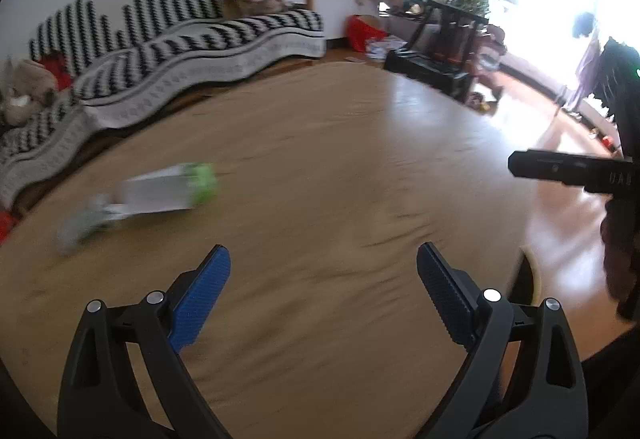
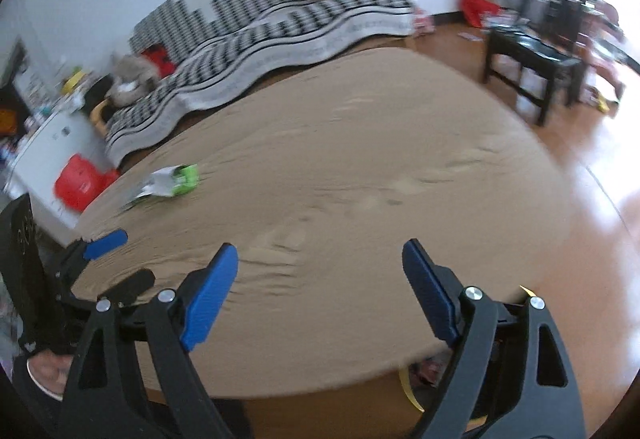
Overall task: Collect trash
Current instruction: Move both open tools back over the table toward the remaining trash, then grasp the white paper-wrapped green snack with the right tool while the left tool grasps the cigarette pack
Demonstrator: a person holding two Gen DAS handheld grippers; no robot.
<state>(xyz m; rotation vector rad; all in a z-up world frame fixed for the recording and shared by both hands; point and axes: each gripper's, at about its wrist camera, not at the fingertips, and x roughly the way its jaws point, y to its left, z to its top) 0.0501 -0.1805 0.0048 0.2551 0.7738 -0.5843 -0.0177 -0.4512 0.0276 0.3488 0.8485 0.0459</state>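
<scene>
A crumpled white and green carton (image 1: 160, 195) lies on the tan cloth-covered table (image 1: 320, 167), ahead and to the left of my left gripper (image 1: 323, 263), which is open and empty above the cloth. The carton also shows in the right wrist view (image 2: 172, 183), far ahead left of my right gripper (image 2: 320, 259), which is open and empty near the table's front edge. The left gripper (image 2: 116, 259) appears at the left of that view, open. Part of the right gripper body (image 1: 572, 171) shows at the right of the left wrist view.
A sofa with a black and white zigzag cover (image 1: 180, 39) runs behind the table. A black bench (image 2: 536, 63) stands at the right on the wooden floor. A red bin (image 2: 78, 187) sits by a white cabinet at left. A yellow rim (image 2: 408, 387) shows below the table's edge.
</scene>
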